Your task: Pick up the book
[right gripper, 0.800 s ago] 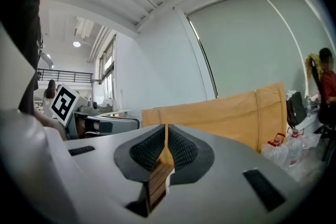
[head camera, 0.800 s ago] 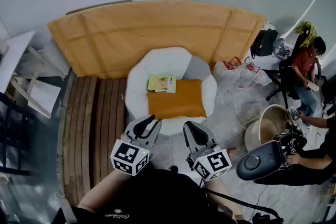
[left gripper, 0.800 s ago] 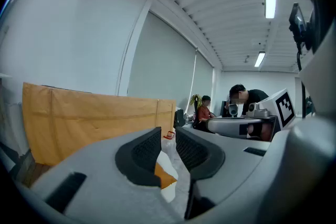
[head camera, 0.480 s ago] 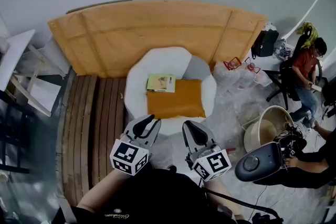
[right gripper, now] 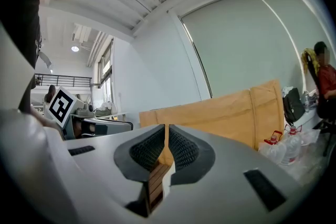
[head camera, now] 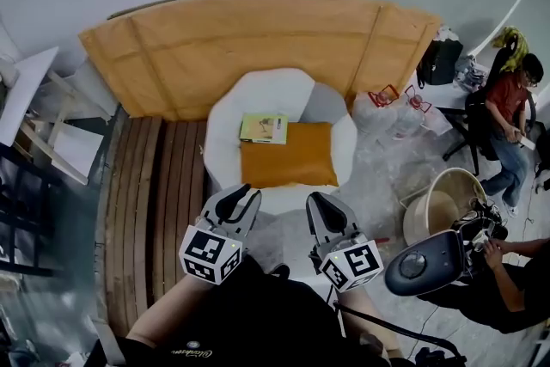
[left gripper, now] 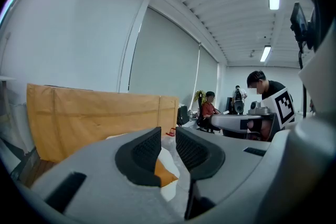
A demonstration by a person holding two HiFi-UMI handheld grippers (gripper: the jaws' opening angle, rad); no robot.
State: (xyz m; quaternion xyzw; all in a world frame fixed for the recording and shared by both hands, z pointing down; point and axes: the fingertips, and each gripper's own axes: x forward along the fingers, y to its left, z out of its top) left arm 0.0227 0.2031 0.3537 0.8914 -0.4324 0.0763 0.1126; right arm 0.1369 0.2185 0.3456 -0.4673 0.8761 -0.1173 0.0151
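Note:
A thin book [head camera: 264, 128] with a pale yellow-green cover lies flat on the white chair [head camera: 230, 133], partly on the back left corner of its orange cushion [head camera: 289, 154]. Both grippers hover side by side in front of the chair, well short of the book. My left gripper [head camera: 240, 197] is shut with nothing between its jaws [left gripper: 168, 145]. My right gripper [head camera: 325, 204] is also shut and empty [right gripper: 166, 140]. Only the cushion's edge [left gripper: 164, 173] peeks past the left jaws; the book is hidden in both gripper views.
A tall cardboard sheet [head camera: 258, 43] stands behind the chair. A wooden slatted pallet [head camera: 159, 193] lies to its left, a white shelf [head camera: 51, 133] further left. On the right are a bucket [head camera: 443, 204], water bottles [head camera: 397, 110] and seated people [head camera: 507, 112].
The view has shifted slightly, and the chair and book sit a little higher in it. Both grippers stay shut and have edged a bit towards the chair.

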